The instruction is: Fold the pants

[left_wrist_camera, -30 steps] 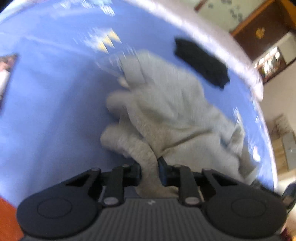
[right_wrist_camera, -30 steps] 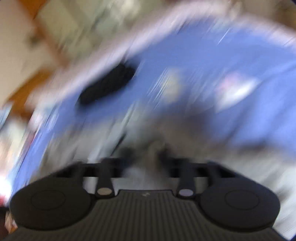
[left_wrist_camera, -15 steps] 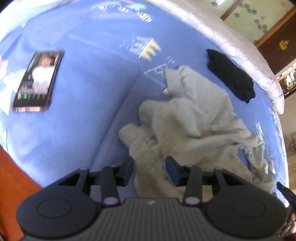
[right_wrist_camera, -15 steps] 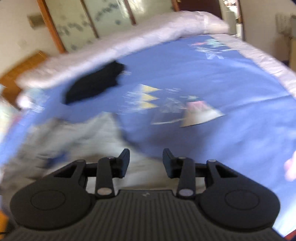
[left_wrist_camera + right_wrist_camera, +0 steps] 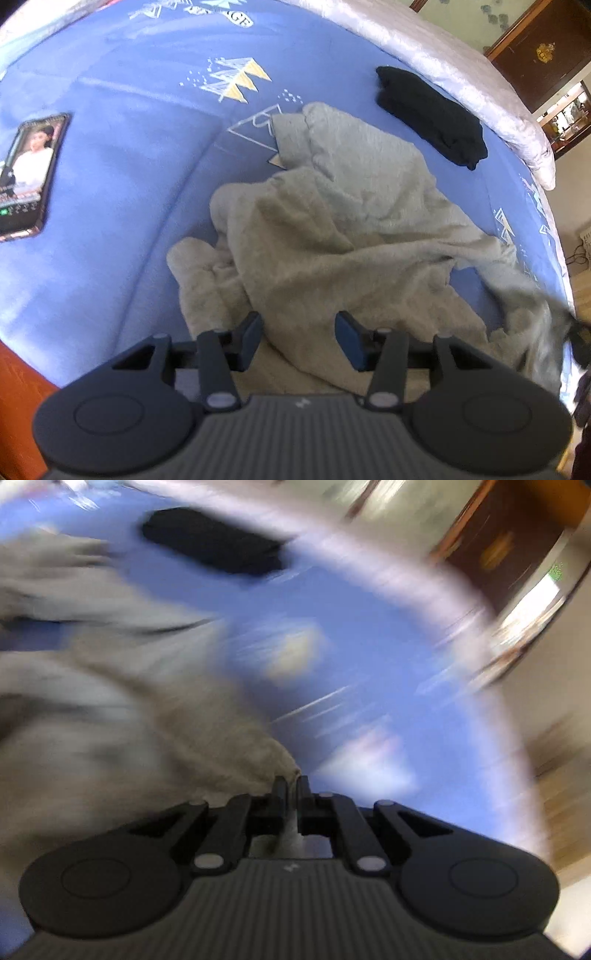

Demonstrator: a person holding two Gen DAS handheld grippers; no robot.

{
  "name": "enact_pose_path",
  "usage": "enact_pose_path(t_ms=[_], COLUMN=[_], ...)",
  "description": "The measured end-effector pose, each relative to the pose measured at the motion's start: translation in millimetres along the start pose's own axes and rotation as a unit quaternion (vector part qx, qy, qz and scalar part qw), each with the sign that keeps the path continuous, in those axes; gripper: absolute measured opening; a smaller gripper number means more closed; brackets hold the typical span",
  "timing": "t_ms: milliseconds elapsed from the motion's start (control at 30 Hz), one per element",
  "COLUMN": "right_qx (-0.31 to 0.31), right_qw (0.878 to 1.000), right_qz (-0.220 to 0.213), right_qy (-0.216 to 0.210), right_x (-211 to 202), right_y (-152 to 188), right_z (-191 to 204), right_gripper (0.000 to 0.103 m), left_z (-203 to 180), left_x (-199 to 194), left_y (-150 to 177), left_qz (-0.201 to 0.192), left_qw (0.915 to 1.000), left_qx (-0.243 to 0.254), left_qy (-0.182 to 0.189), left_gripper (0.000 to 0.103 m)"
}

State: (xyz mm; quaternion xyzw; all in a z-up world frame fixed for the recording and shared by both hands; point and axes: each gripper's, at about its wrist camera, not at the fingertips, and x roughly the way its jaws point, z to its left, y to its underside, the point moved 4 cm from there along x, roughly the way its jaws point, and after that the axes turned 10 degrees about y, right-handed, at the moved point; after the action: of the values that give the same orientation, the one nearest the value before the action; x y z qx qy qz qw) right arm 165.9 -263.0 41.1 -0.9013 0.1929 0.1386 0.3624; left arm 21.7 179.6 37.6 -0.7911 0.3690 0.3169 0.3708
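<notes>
Pinching grey pants edge: right tongs | left tongs spread above crumpled heap

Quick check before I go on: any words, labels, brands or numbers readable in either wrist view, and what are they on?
"GE": the end of a cut-off word printed in an oval on the blue bedsheet, top of the left wrist view; the letters before it are unreadable.
Phone screen: a photo of a person with small text below, too small to read.
Grey pants and folded black garment: no label shows.
Right wrist view: too blurred to read anything.
</notes>
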Motion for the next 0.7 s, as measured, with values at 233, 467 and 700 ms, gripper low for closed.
enact_pose_path(t_ms=[233,467,700], right_qx=[-0.066,0.024,0.26], right_qw=[0.944,0.988,0.956], right_qz=[-0.137,0.096,0.137], right_qy=[0.294,0.121,0.026], right_x=[-5.1,7.1,3.2], right_y=[5.3,129.3,122.5], right_z=[-37.8,-14.5,-53.1], right_gripper=[0.032,0.053,0.053], left_z=[-1.6,8.8,2.6], left_x=[6.0,13.4,20.9], left_y=[8.4,11.1,6.6], left_qz=[0.01,0.024,0.023], left_qw=[0.9999,0.9994,0.9996], left_qx=[-0.005,-0.022,-0.016], left_qy=[0.01,0.013,0.01], left_gripper=[0.047,0.048,0.05])
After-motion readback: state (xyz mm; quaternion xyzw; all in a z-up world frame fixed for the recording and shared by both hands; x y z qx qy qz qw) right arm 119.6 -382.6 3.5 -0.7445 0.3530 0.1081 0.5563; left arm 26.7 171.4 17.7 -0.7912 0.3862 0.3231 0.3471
